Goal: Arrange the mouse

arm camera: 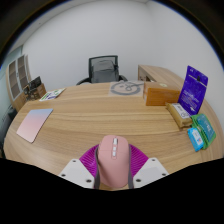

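A pink computer mouse (113,160) sits between my two fingers, its nose pointing away from me over the wooden table (100,112). My gripper (113,172) is shut on the mouse: both magenta pads (90,160) press against its sides. A pink mouse pad (34,123) lies flat on the table far to the left, well beyond the fingers.
A purple box (192,88) stands at the right with a cardboard box (160,95) beside it. Small teal packets (203,133) lie near the right edge. A black office chair (104,70) stands behind the table. Papers (48,95) lie at the far left.
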Demonstrator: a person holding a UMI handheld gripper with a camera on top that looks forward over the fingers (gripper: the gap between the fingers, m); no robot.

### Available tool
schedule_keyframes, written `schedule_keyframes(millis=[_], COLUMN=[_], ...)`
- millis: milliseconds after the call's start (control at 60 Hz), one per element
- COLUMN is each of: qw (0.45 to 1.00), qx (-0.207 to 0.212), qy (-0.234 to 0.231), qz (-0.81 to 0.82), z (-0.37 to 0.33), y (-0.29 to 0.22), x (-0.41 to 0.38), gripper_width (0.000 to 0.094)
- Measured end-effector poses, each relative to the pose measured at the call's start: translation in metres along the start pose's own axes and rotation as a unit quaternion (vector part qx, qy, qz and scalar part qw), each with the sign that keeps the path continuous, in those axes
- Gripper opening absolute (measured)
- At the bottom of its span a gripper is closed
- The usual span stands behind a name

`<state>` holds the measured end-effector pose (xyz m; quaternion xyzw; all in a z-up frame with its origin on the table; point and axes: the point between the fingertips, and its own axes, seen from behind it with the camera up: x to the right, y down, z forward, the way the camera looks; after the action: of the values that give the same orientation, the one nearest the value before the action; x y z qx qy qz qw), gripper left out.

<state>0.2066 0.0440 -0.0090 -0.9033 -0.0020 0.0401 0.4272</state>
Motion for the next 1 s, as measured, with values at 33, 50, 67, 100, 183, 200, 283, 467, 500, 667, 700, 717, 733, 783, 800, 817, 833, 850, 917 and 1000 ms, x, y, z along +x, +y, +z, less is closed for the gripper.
schedule_keyframes(millis=[33,50,67,100,183,200,283,467,500,667,700,717,733,783,800,817,833,850,917,1000], qw=[1.0,1.0,1.0,1.0,1.0,1.0,0.999,0.997,0.997,0.999,1.0,1.0,1.0,1.0,1.0,0.999,0.999,0.999,0.999,0.998], qx=[-0.003,-0.006,-0.009,-0.005,0.013,0.015,0.031,0.056,0.058,0.025,0.019,0.015,0.011,0.0,-0.004,-0.009,-0.013,-0.018,-0.038,-0.045], qy=[0.005,0.006,0.007,0.008,0.006,0.004,-0.014,-0.048,-0.052,-0.026,-0.022,-0.019,-0.015,-0.006,-0.006,-0.005,-0.005,-0.004,0.0,0.002], qz=[0.005,0.009,0.012,0.015,0.002,-0.001,-0.002,-0.004,-0.009,0.003,-0.005,-0.011,-0.017,-0.029,-0.031,-0.032,-0.032,-0.031,-0.03,-0.033], z=[-0.001,-0.002,-0.004,-0.009,-0.023,-0.025,-0.027,0.003,0.011,0.052,0.059,0.063,0.067,0.078,0.082,0.085,0.088,0.091,0.101,0.109], y=[0.0,0.0,0.0,-0.007,-0.033,-0.039,-0.07,-0.121,-0.124,-0.109,-0.105,-0.103,-0.1,-0.091,-0.088,-0.084,-0.081,-0.077,-0.062,-0.051], x=[0.0,-0.001,-0.003,-0.009,-0.043,-0.053,-0.114,-0.286,-0.314,-0.394,-0.403,-0.407,-0.409,-0.417,-0.419,-0.421,-0.423,-0.424,-0.428,-0.429], gripper_width=[0.0372,0.0372,0.0372,0.0373,0.0374,0.0374,0.0375,0.0374,0.0375,0.0374,0.0374,0.0373,0.0373,0.0374,0.0373,0.0374,0.0374,0.0373,0.0378,0.0386])
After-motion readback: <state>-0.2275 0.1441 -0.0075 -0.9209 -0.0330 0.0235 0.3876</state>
